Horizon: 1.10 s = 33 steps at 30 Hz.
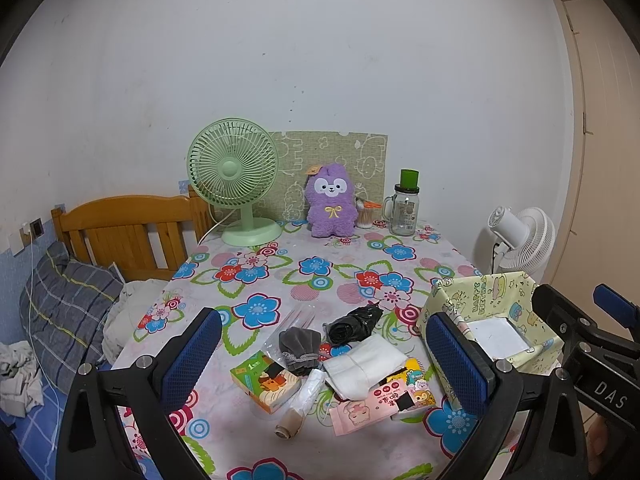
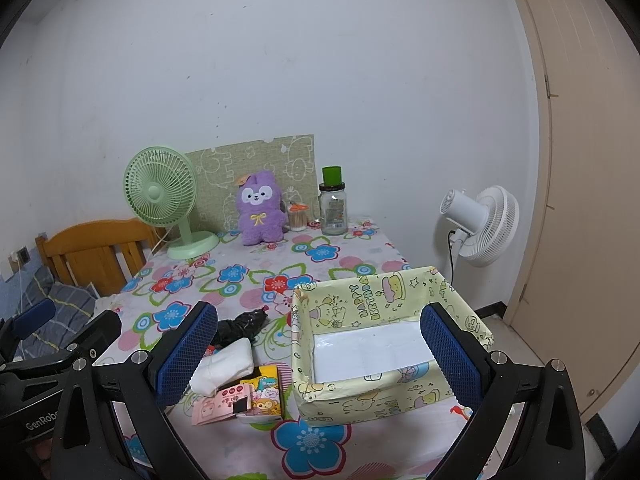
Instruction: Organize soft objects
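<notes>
A pile of soft things lies on the flowered tablecloth (image 1: 280, 276): a grey velvet pouch (image 1: 300, 346), a black plastic bag roll (image 1: 354, 322), a folded white cloth (image 1: 366, 362), a white roll (image 1: 306, 394), tissue packs (image 1: 264, 380) and a pink packet (image 1: 366, 408). My left gripper (image 1: 324, 364) is open above this pile. A yellow paper-covered box (image 2: 360, 312) stands at the right, with only a white liner inside. My right gripper (image 2: 320, 356) is open over the box's near wall. The white cloth (image 2: 226, 364) and black roll (image 2: 240, 326) also show in the right wrist view.
A green fan (image 1: 234, 176), purple plush (image 1: 331, 206), cotton swab jar (image 1: 366, 214) and glass jar with green lid (image 1: 406, 208) stand along the wall. A white floor fan (image 2: 480, 224) is right of the table. A bed with wooden headboard (image 1: 124, 232) is left.
</notes>
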### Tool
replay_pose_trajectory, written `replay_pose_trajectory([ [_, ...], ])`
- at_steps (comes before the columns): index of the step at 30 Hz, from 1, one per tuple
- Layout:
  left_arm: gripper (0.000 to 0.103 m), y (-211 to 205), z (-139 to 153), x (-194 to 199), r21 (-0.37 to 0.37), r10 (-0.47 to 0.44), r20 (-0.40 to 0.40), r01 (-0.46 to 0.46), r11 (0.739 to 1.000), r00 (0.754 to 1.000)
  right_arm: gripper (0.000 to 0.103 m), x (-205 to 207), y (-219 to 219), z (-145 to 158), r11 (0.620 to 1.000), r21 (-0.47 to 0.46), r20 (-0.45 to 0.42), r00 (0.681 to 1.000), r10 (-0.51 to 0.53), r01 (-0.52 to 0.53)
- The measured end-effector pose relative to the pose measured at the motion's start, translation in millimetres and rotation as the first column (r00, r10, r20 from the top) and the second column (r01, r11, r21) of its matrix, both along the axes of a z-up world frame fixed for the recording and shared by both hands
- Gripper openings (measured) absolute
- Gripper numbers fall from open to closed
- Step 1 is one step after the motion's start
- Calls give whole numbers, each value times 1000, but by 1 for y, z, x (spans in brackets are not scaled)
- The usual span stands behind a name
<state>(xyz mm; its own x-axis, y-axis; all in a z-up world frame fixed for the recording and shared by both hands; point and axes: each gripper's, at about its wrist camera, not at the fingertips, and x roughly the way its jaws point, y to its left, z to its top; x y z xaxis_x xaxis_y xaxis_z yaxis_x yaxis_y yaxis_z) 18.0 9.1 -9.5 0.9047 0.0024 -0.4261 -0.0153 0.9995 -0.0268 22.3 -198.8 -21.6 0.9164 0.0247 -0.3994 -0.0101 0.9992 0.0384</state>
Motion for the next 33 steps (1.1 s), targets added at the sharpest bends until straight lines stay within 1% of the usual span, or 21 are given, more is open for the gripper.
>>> replay_pose_trajectory([
  [22,103,-1,0,-1,5,0,-2,0,1000,1000,103,0,-1,-1,1000,4,-1,1000,0,0],
  [29,103,2,-2,3,20,4,-14,-4,1000,1000,103,2,-1,-2,1000,4,-6,1000,-1,1],
  [33,103,3,-7,8,34,9,-24,-8,999,1000,103,7,6,-5,1000,5,-13,1000,4,-4],
])
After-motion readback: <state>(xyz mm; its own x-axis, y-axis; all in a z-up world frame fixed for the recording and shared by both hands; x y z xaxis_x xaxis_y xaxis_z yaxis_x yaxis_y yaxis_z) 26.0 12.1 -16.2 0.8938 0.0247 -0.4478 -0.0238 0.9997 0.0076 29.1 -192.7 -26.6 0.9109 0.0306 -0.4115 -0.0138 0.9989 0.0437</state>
